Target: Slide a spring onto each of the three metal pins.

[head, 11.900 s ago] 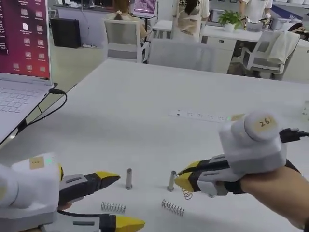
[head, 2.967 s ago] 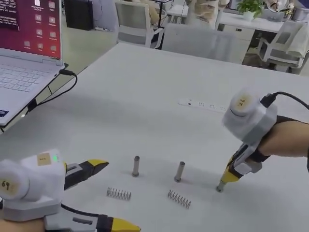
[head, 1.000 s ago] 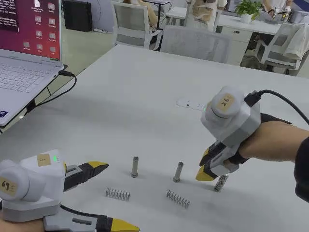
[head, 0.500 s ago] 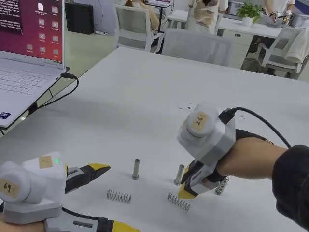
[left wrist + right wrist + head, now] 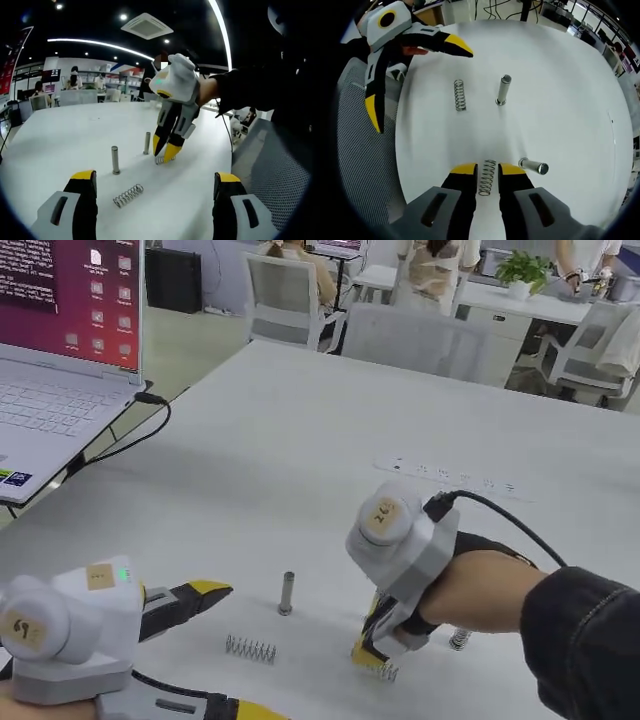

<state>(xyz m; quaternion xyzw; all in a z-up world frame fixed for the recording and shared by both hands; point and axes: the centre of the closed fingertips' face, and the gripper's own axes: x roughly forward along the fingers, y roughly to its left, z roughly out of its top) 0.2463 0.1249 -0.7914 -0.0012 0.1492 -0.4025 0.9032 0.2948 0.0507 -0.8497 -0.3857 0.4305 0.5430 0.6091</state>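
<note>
And the right hand-held gripper (image 5: 368, 658) blocks most of the coiled steel spring (image 5: 386, 672), spring-wrapped metal pin (image 5: 460, 639) half-hidden behind the person's hand (image 5: 478, 588).

White table (image 5: 300, 420). Far back on it, power strip (image 5: 450, 478), flat and well apart from the rest. Near the front, upright in a row: pin (image 5: 287, 593), second pin (image 5: 147, 143), third pin (image 5: 460, 638) with coils round it, partly hidden. Flat before them, spring (image 5: 250, 649) and second spring (image 5: 486, 177), apart.

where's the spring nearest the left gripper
Head view, lower left: the spring lies flat on the table just in front of the bare pin, ahead of the left gripper's fingers.
</note>
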